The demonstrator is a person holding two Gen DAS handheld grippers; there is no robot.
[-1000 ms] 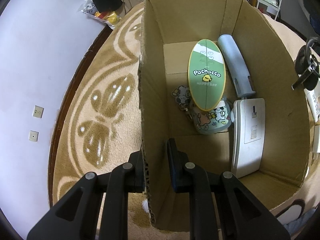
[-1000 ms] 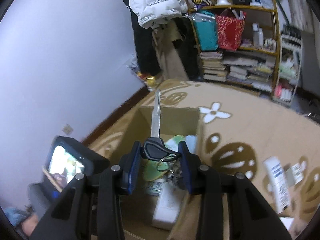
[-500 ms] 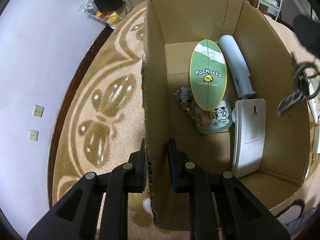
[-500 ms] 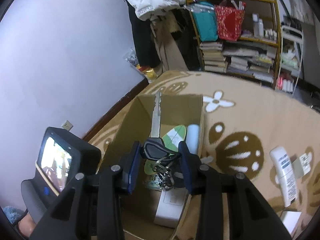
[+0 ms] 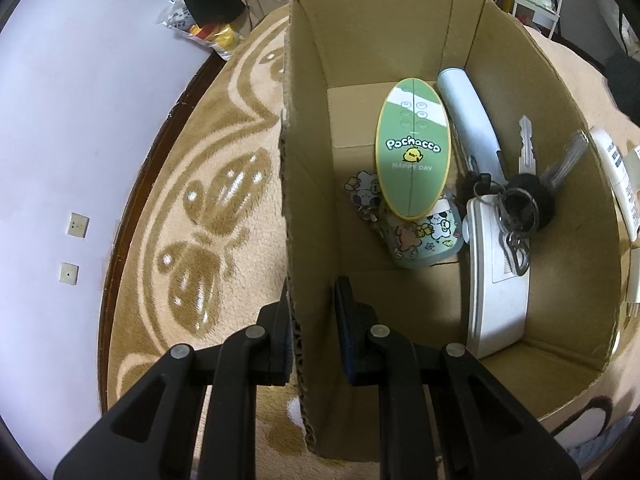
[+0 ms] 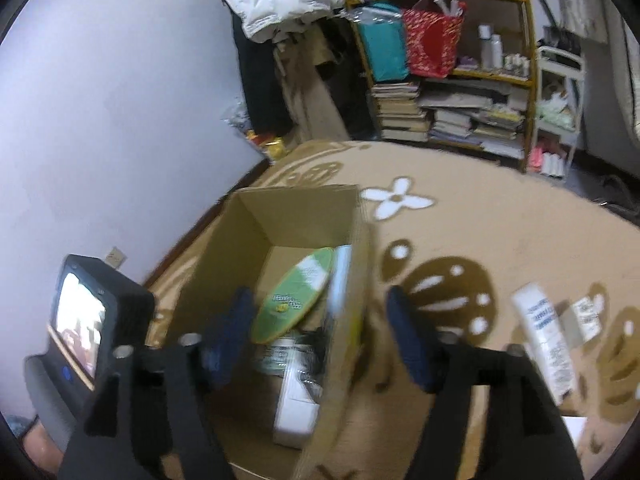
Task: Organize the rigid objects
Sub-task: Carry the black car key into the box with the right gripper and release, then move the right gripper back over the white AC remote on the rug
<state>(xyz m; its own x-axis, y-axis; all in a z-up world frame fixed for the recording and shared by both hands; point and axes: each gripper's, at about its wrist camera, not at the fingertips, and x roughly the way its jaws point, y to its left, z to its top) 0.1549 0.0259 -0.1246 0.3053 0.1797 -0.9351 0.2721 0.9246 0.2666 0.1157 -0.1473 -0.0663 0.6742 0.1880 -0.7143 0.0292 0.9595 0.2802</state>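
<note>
One cardboard box [image 5: 532,80] sits on patterned carpet [image 5: 208,208].

We see a bunch of keys [image 5: 516,204] with a black fuzzy pompom lying inside the cardboard box [image 5: 576,184], against its right wall; two silver blades point up toward the far end, and the rings rest on a white rectangular device [image 5: 496,304] lying flat along the right wall toward the near right corner. A green oval Pochacco board [image 5: 413,148] lies mid-floor, its near end resting on a cartoon-printed pouch [image 5: 424,240]. A pale blue cylinder [image 5: 464,116] lies just right of the board, angled toward the far right corner. A small cartoon keychain [image 5: 362,192] lies left of the board.
</note>
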